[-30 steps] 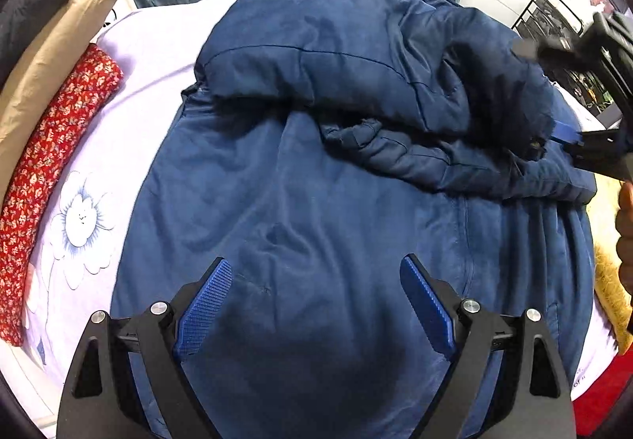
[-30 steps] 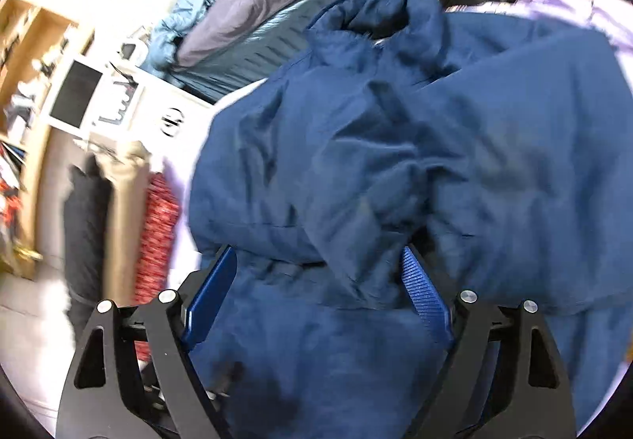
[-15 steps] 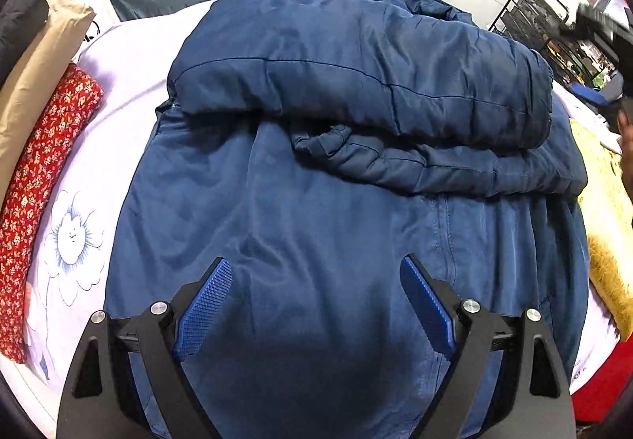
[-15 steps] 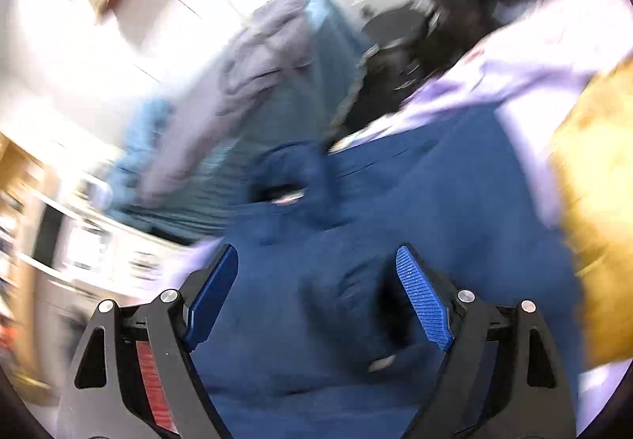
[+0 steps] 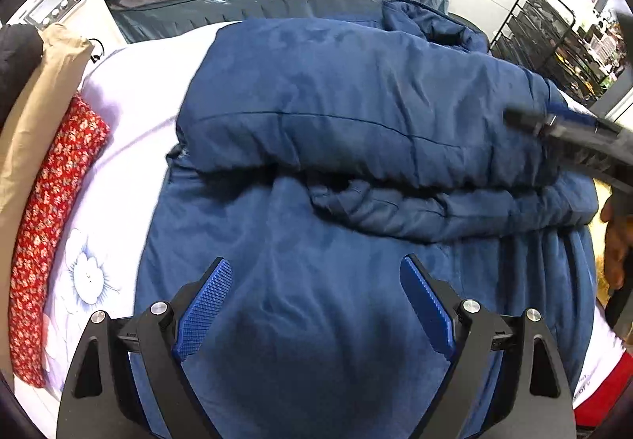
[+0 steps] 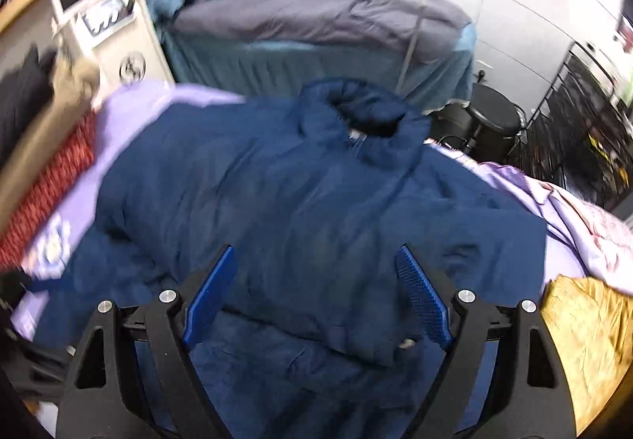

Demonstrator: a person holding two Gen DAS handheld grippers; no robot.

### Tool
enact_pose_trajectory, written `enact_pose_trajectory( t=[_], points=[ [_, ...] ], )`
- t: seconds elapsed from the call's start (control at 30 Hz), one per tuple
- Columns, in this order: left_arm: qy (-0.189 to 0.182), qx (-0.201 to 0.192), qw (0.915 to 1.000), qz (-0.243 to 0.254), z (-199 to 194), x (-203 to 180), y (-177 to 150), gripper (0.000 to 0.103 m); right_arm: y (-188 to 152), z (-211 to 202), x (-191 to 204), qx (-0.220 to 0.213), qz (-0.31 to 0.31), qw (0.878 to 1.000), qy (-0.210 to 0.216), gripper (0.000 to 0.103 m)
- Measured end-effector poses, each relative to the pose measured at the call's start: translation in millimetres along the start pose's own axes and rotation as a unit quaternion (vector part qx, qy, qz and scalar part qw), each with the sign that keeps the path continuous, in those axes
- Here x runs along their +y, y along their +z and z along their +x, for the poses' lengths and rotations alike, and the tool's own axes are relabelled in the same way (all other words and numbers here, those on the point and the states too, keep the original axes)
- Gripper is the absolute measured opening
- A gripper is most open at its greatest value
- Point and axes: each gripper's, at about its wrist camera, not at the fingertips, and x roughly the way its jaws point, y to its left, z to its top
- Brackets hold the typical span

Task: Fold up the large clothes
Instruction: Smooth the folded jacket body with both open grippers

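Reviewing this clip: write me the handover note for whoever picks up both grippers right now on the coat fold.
Left gripper: open, empty, above the coat's lower half.
Right gripper: open, empty, above the folded part.
Navy coat: spread on the lilac bedsheet, a sleeve tucked across the middle, upper part folded over it, hood at the far end.
Done: one fold.
Left: fold the lower half up, then tidy the bundle.
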Motion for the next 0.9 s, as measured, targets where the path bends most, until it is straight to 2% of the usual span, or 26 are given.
enact_pose_trajectory(
  t=[0.2,0.23,0.3,0.37,0.5,0.57,0.7,0.77,0.9],
  points=[
    [0.011,0.017,0.9997,-0.013,12,15,-7,0.085,-24,59,-38,0.116,0.058,0.99,-0.048,0.082],
    [0.012,0.018,0.9997,-0.012,14,16,-6,0.085,-30,68,-45,0.131,0.067,0.988,-0.037,0.082],
    [0.016,0.012,0.9998,-0.004,15,15,0,0.085,-37,75,-51,0.137,0.071,0.988,-0.024,0.082],
    [0.02,-0.006,0.9997,0.009,13,11,12,0.085,-36,77,-47,0.138,0.056,0.988,-0.031,0.083],
    [0.025,-0.041,0.9979,0.043,15,-1,55,0.086,-39,82,-41,0.148,0.055,0.987,-0.039,0.087],
    [0.036,-0.044,0.9967,0.059,24,-8,75,0.086,-41,87,-41,0.151,0.062,0.986,-0.039,0.089],
    [0.048,-0.021,0.9949,0.086,58,-19,104,0.088,-37,94,-43,0.156,0.071,0.985,-0.036,0.092],
    [0.059,-0.001,0.9937,0.095,79,-24,112,0.094,-36,98,-44,0.157,0.07,0.984,-0.037,0.093],
    [0.066,0.034,0.9935,0.086,110,-25,118,0.098,-35,112,-51,0.165,0.072,0.983,-0.033,0.097]
  ],
)
